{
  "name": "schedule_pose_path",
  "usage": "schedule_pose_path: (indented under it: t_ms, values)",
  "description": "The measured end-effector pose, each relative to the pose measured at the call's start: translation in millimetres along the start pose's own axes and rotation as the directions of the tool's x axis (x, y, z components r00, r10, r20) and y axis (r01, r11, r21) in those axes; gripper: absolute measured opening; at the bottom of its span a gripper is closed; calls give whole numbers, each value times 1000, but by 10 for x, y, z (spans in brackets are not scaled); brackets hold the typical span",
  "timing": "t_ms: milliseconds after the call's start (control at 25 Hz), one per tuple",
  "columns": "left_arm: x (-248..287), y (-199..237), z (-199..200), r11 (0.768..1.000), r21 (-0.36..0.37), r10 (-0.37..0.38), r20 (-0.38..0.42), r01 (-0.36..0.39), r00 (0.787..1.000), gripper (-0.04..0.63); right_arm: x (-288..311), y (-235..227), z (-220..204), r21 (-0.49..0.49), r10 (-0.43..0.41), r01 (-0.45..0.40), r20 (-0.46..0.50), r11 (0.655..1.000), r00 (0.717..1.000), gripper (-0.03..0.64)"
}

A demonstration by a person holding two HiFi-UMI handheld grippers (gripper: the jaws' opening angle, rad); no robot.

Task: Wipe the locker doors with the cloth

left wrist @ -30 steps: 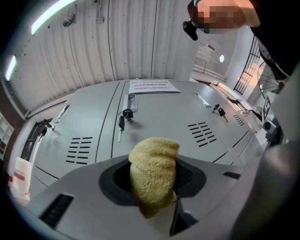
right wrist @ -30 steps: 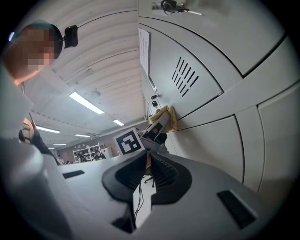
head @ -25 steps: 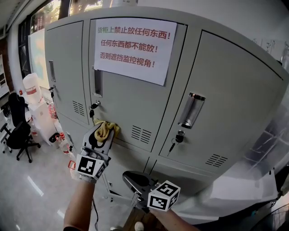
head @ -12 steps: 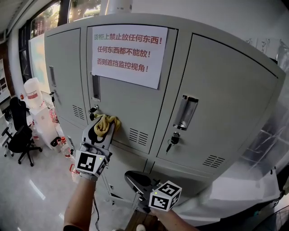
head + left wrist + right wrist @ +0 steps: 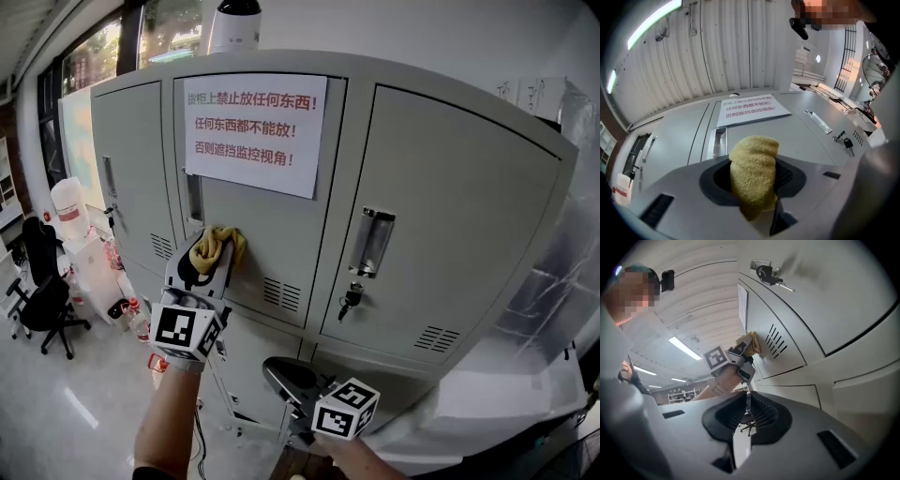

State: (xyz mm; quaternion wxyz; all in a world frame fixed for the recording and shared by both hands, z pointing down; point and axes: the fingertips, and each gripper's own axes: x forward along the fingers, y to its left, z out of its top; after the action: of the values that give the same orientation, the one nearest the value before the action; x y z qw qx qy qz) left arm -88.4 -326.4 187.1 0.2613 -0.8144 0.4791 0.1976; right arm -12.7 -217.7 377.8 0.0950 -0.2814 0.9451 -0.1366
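Cloth [image 5: 217, 245] clamped in left tongs [image 5: 212, 262] points lengthwise at the locker door [image 5: 277, 230]; right tongs [image 5: 746, 411] closed, empty.

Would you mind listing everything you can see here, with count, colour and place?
locker doors: three upper ones, grey, side by side
notice: one, white with red and green print, on the middle door
handles: three, metal, recessed, one per door
keys: one set seen, dark, in the right door's lock
office chair: one, black, on the floor at far left
plastic sheet: one, translucent, right of the lockers
cloth: one, yellow, at the middle door beside its vents
left gripper: one, grey, raised to the middle door, shut on the cloth
right gripper: one, grey, held low, jaws together, empty
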Motion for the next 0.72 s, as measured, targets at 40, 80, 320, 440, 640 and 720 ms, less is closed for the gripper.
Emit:
schedule_pose_path:
  t_ms: [40, 80, 320, 440, 640, 720]
  values:
    - [21, 6, 35, 1000, 3, 3, 0, -3, 1000, 149, -2, -4, 16, 0, 0, 0, 4, 1000, 1000, 38]
    - [40, 9, 74, 1000, 8, 5, 2, -5, 1000, 150, -2, -5, 28, -2, 0, 0, 7, 1000, 1000, 38]
    - [184, -33, 349, 994, 108, -25, 38, 21, 999, 150, -23, -35, 54, 2, -5, 5, 21, 1000, 1000, 38]
    - [250, 11, 488, 990, 142, -21, 62, 12, 998, 149, -31, -54, 73, -2, -8, 8, 24, 1000, 1000, 38]
    - [343, 101, 708, 987, 159, -20, 89, 6, 996, 149, -39, -63, 113, -7, -9, 9, 30, 1000, 1000, 38]
    - [381, 109, 779, 987, 160, -31, 92, 16, 995, 150, -34, -68, 128, -9, -8, 9, 34, 1000, 999, 38]
